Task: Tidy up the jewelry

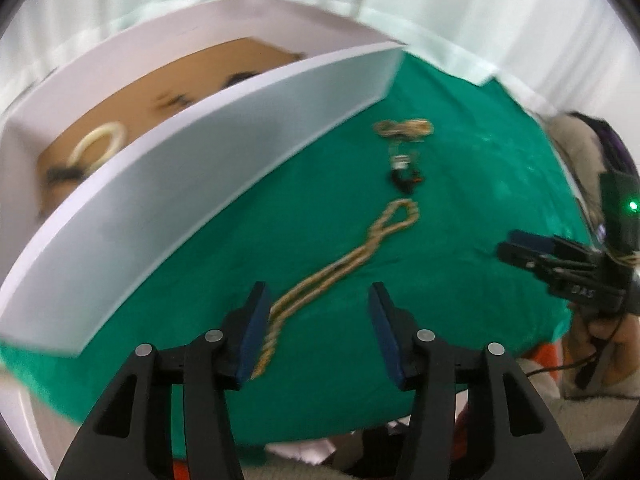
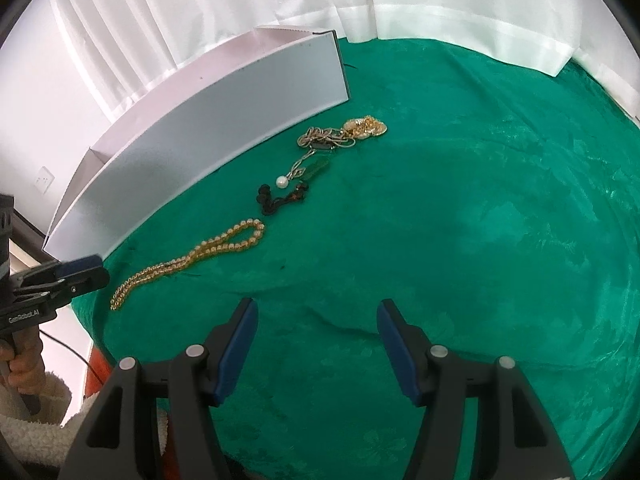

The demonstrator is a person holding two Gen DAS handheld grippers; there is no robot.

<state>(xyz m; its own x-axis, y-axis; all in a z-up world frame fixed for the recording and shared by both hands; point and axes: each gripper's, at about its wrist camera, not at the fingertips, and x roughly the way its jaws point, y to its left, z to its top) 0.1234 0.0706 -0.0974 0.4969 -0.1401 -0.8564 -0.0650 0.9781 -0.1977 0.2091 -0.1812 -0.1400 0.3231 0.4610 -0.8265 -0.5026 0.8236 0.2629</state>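
Left gripper (image 1: 316, 300) jaws apart, empty; gold bead chain (image 2: 188, 258) lies diagonal, loop toward box (image 2: 224, 128).

A green patterned cloth (image 2: 460, 208) covers the worktop, its weave catching soft, even light. Behind the cloth, white curtains (image 2: 240, 4) hang in vertical folds, their hems resting on its far edge. Left of the cloth, a plain white wall (image 2: 36, 120) carries a small white socket plate (image 2: 43, 179). Below the cloth's near left edge, an orange surface (image 2: 98, 372) shows.
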